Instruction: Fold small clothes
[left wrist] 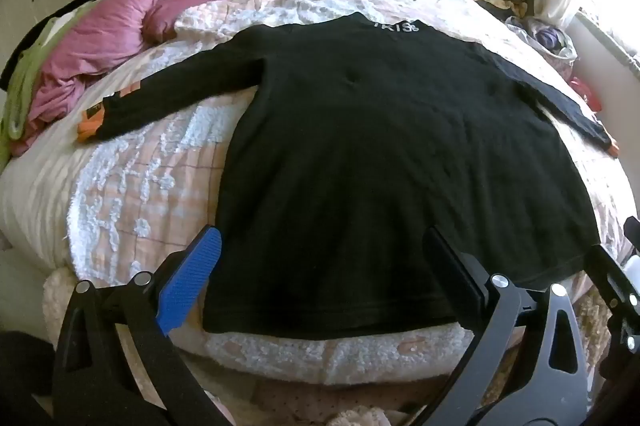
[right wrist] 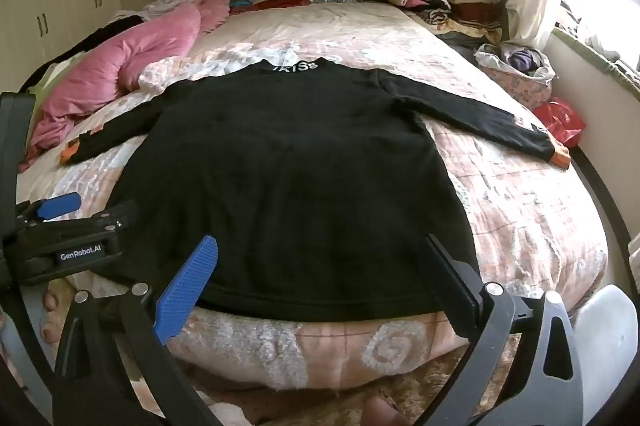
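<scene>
Left wrist view: my left gripper (left wrist: 320, 266) hangs spread wide over the near hem of the black sweater (left wrist: 380, 153), pinching nothing. That sweater lies flat on the bed (left wrist: 132, 185), sleeves outstretched. My right gripper (right wrist: 320, 270) is likewise spread, empty.

Black long-sleeved top (left wrist: 384, 161) flat on bed (sleeves spread).

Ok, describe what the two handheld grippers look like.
Both match: the left gripper and right gripper each have black linkage arms with silver rivets, one ribbed blue finger pad and one black finger. The left one's body carries a white "GenRobot.AI" label.
</scene>
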`<state>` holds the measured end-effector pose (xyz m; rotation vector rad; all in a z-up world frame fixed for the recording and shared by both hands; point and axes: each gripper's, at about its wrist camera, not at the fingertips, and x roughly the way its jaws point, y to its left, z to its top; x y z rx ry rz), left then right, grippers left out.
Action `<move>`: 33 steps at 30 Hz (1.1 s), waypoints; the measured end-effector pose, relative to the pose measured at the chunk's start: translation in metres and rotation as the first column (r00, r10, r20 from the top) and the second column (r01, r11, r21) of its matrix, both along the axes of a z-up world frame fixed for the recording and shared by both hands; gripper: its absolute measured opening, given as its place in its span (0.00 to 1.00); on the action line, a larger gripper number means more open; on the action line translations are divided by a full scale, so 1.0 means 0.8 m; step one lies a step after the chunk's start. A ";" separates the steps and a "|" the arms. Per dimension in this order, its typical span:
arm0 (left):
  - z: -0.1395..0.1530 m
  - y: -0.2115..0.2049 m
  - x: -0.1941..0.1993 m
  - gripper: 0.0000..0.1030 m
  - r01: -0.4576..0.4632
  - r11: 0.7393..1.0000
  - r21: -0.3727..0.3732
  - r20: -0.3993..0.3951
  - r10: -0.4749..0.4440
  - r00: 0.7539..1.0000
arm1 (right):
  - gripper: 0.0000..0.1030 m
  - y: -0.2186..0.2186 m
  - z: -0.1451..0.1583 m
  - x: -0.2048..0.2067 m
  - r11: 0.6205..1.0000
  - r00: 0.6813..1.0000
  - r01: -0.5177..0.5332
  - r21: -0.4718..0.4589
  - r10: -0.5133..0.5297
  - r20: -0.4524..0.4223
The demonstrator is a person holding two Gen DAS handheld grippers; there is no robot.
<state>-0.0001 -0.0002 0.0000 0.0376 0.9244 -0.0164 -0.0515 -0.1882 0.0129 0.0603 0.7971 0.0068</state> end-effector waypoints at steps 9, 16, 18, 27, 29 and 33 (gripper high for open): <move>0.000 0.000 0.000 0.92 -0.002 1.000 -0.006 0.006 0.002 1.000 | 0.96 0.009 -0.002 0.005 1.000 1.000 -0.002 0.011 0.002 0.004; -0.001 -0.002 0.000 0.92 -0.003 1.000 -0.007 0.003 0.003 1.000 | 0.96 0.003 0.002 0.002 1.000 1.000 -0.002 0.011 0.002 0.009; -0.002 -0.003 -0.001 0.92 -0.003 1.000 -0.009 0.004 0.003 1.000 | 0.96 0.002 0.002 0.001 1.000 1.000 -0.003 0.013 0.002 0.008; -0.004 -0.006 -0.003 0.92 -0.002 1.000 -0.009 0.005 0.002 1.000 | 0.96 0.001 0.002 -0.001 1.000 1.000 0.002 0.014 -0.002 0.012; -0.003 -0.005 -0.002 0.92 -0.002 1.000 -0.009 0.006 0.002 1.000 | 0.96 0.002 0.003 -0.001 1.000 1.000 0.002 0.013 -0.002 0.012; -0.003 -0.005 -0.003 0.92 -0.002 1.000 -0.011 0.005 0.002 1.000 | 0.96 0.005 0.002 -0.001 1.000 1.000 -0.002 0.013 0.001 0.009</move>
